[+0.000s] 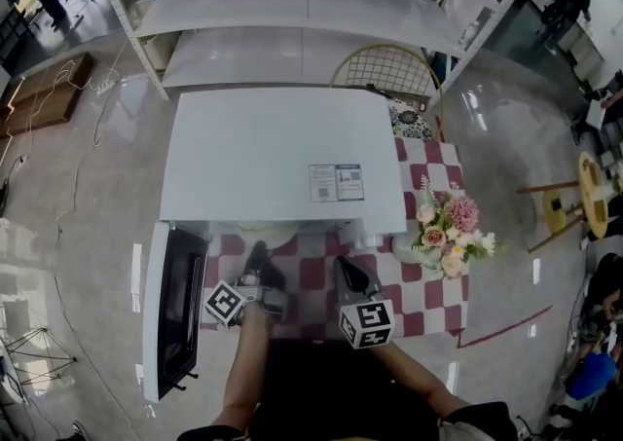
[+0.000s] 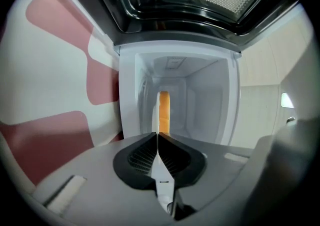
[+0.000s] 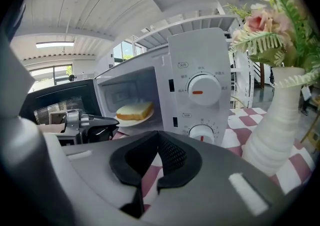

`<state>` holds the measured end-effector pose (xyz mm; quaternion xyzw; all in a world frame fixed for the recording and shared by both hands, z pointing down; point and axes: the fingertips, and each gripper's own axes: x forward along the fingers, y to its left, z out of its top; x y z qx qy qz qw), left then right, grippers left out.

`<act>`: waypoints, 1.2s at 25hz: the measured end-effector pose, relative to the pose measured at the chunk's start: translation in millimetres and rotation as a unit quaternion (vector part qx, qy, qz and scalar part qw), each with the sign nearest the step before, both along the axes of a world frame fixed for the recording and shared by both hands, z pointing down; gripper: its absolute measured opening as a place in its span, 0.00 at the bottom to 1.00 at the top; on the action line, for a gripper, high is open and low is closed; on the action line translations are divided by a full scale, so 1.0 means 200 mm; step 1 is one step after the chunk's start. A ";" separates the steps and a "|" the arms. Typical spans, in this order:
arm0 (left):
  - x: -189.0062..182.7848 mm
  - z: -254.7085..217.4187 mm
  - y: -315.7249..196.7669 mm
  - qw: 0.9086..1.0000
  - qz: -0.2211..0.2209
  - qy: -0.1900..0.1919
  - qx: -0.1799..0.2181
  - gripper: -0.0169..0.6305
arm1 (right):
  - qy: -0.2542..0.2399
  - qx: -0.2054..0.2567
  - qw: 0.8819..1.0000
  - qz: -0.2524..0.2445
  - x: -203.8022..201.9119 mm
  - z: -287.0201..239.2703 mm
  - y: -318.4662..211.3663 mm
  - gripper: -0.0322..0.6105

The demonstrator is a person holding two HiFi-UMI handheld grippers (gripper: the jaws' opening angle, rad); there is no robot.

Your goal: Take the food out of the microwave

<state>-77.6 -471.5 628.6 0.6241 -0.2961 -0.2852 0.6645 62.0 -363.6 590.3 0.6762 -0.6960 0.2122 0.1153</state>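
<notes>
The white microwave [image 1: 282, 157] stands on a red-and-white checked cloth [image 1: 428, 308] with its door [image 1: 175, 308] swung open to the left. Inside, a slice of bread [image 3: 135, 111] lies on a white plate [image 3: 131, 120]. My left gripper [image 1: 258, 256] reaches level into the opening and is shut on the plate's front rim. In the left gripper view the plate [image 2: 158, 113] shows edge-on between the jaws of the left gripper [image 2: 157, 135], with the bread's orange crust [image 2: 164, 113] behind. My right gripper [image 1: 348, 272] hangs in front of the control panel [image 3: 200, 90], shut and holding nothing.
A white vase of pink flowers [image 1: 448, 235] stands on the cloth close to the microwave's right front corner, near my right gripper [image 3: 159, 134]. White shelving [image 1: 292, 1] and a wire chair [image 1: 389, 69] are behind the microwave. The open door bounds the left side.
</notes>
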 end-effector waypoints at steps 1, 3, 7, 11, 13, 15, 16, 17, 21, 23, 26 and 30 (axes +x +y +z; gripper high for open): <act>0.00 -0.01 0.01 1.000 -0.003 0.000 0.000 0.05 | 0.000 0.002 1.000 -0.003 0.00 -0.01 0.01 0.05; -0.01 -0.01 0.04 1.000 -0.008 0.000 -0.001 0.05 | 0.001 0.006 1.000 -0.008 0.00 -0.02 0.03 0.05; -0.01 -0.01 0.12 1.000 -0.013 -0.005 -0.005 0.05 | -0.002 0.011 1.000 -0.017 0.01 -0.02 0.08 0.05; -0.02 0.02 0.21 1.000 -0.023 -0.009 -0.012 0.05 | -0.008 0.017 0.999 -0.027 0.03 -0.04 0.15 0.05; -0.02 0.00 0.25 0.999 -0.030 -0.013 -0.003 0.05 | -0.009 0.018 0.999 -0.032 0.04 -0.05 0.18 0.05; -0.02 -0.03 0.28 0.999 -0.040 -0.009 -0.003 0.05 | -0.011 0.020 0.999 -0.037 0.05 -0.07 0.21 0.05; -0.02 -0.04 0.30 0.999 -0.045 -0.007 -0.005 0.05 | -0.011 0.020 0.999 -0.040 0.05 -0.07 0.23 0.05; -0.02 -0.04 0.31 0.999 -0.049 -0.006 -0.005 0.05 | -0.010 0.021 0.999 -0.044 0.06 -0.08 0.24 0.05; -0.03 -0.05 0.38 0.998 -0.061 -0.005 -0.004 0.05 | -0.008 0.023 0.998 -0.056 0.06 -0.09 0.29 0.05; -0.04 -0.05 0.43 0.998 -0.065 -0.007 -0.003 0.05 | -0.008 0.025 0.998 -0.061 0.06 -0.10 0.31 0.05; -0.05 -0.07 0.49 0.998 -0.069 -0.008 -0.001 0.05 | -0.010 0.031 0.997 -0.069 0.06 -0.11 0.35 0.05; -0.08 -0.08 0.57 0.997 -0.079 -0.004 -0.002 0.05 | -0.014 0.038 0.996 -0.078 0.02 -0.13 0.40 0.05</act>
